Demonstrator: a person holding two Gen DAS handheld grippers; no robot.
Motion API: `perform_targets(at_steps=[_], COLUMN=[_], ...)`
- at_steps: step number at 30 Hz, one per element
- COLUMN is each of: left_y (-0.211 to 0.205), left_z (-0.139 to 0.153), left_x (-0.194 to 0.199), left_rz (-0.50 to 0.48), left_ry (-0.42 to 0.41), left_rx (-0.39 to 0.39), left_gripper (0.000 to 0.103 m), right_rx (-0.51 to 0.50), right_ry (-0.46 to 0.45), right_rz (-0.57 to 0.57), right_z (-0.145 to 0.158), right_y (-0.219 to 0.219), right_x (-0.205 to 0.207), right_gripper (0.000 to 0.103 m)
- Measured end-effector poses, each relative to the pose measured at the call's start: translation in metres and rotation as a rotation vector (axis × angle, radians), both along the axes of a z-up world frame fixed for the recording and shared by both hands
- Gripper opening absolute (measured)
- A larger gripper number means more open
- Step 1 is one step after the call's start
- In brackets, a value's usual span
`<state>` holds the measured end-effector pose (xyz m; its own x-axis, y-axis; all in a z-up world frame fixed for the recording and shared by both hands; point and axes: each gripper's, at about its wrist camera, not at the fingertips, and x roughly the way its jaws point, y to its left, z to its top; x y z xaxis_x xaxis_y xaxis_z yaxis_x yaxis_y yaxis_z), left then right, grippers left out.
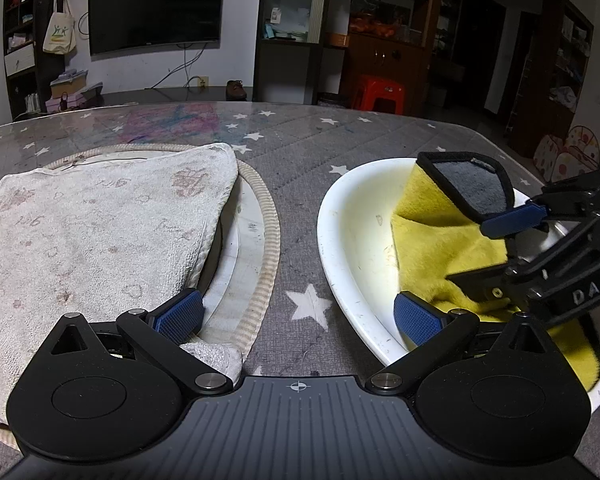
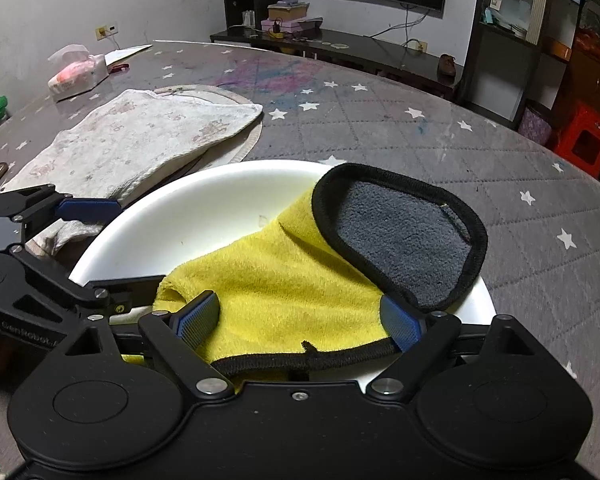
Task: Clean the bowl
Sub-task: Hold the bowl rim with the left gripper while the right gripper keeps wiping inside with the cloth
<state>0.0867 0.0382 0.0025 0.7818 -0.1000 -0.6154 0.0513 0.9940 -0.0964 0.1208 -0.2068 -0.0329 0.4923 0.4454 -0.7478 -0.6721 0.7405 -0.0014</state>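
Both jaws spread, yellow cloth point(image 2: 284, 280) (grey side up) in white bowl point(image 2: 204, 200).

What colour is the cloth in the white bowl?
Yellow cloth, with a grey reverse side and black edging; the right wrist view shows it best.

- "DAS", white capitals, on the black arm of the right gripper point(image 1: 512, 256), seen at the right edge of the left wrist view; the word runs out of frame.
- "GenRobot", faint grey lettering, on the black body of the left gripper point(image 2: 100, 248), at the left edge of the right wrist view; the end is cut off.
- Small print on the tissue pack point(image 2: 78, 74): too small to read.
- Logo below the television point(image 1: 156, 6) screen: illegible.
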Motion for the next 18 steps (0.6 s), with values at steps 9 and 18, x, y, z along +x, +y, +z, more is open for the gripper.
perform_targets(at_steps=[9,18], left_y=[0.001,0.001], left_z=[0.000,0.000], left_x=[0.000,-0.001], left_rz=[0.000,0.000], left_ry=[0.000,0.000], left_rx=[0.001,0.003], left_gripper=[0.103,0.103], right_rx=[-0.025,-0.065], right_ry=[0.026,0.055], right_rz=[0.037,0.068], right_z=[0.002,0.005], right_y=[-0.011,-0.019], right_x=[-0.018,-0.035], right_gripper=[0.090,0.090])
